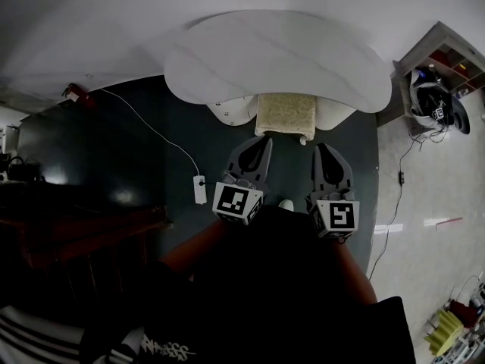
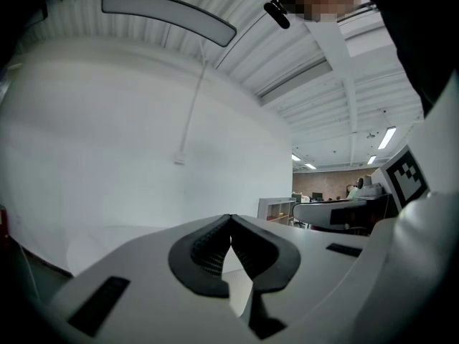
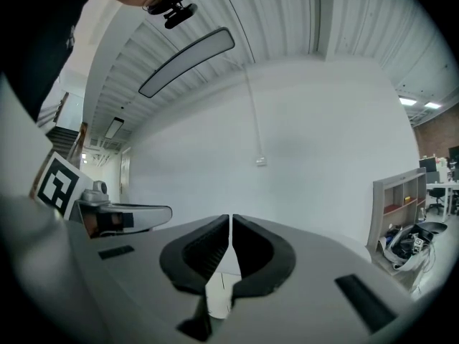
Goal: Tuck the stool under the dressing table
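Observation:
In the head view the white dressing table point(image 1: 227, 59) with a curved top stands against the wall. The stool point(image 1: 286, 112), cream fuzzy seat on white legs, sits partly under its front edge. My left gripper point(image 1: 260, 144) and right gripper point(image 1: 324, 152) hover side by side just short of the stool, touching nothing. Both are shut and empty. In the left gripper view the left gripper point(image 2: 229, 219) shows closed jaws against the white wall. The right gripper point(image 3: 229, 221) in the right gripper view likewise has its jaws together with nothing between them.
A white power strip point(image 1: 200, 189) with its cord lies on the dark rug point(image 1: 121, 165) to the left. A shelf unit point(image 1: 439, 59) with a helmet-like object stands at the right on pale floor. Dark furniture point(image 1: 76, 241) fills the lower left.

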Demonstrator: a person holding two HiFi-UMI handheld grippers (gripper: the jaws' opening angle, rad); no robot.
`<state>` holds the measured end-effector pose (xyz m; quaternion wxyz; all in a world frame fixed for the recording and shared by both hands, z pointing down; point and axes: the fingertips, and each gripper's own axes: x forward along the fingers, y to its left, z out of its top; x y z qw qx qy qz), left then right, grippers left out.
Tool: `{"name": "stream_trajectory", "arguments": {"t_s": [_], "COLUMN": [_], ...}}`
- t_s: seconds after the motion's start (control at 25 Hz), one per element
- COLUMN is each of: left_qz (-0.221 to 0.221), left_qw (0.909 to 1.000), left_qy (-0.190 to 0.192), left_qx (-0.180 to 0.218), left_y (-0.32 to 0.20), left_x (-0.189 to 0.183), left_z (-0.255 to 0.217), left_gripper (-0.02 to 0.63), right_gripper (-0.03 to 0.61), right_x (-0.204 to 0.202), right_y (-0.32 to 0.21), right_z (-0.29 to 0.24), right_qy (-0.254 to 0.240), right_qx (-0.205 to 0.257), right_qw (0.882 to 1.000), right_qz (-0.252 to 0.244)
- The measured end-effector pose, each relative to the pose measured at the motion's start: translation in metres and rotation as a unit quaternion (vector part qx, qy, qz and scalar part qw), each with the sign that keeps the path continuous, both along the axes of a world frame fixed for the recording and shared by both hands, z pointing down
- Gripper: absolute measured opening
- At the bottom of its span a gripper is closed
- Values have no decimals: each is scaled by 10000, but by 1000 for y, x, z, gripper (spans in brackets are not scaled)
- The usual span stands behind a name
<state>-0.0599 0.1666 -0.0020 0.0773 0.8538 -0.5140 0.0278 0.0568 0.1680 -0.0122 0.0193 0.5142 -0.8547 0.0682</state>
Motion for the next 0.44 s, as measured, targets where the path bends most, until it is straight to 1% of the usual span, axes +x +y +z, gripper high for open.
{"name": "stream_trajectory", "arguments": {"t_s": [0.28,0.44], "left_qz": [-81,-86], "left_qw": [10000,9999], "left_qy": [-8,-17], "left_qx": [-9,-48], "left_y": [2,2], "left_x": [23,42], "left_z": [1,7], "left_gripper": [15,16], "right_gripper": [40,38], "right_x": [17,36], "right_y": [0,-1], "right_z": [3,10], "right_qy": [1,18], "right_qx": [-92,-128], "right_qw": [9999,9999], "right_qz": [-67,-112]}}
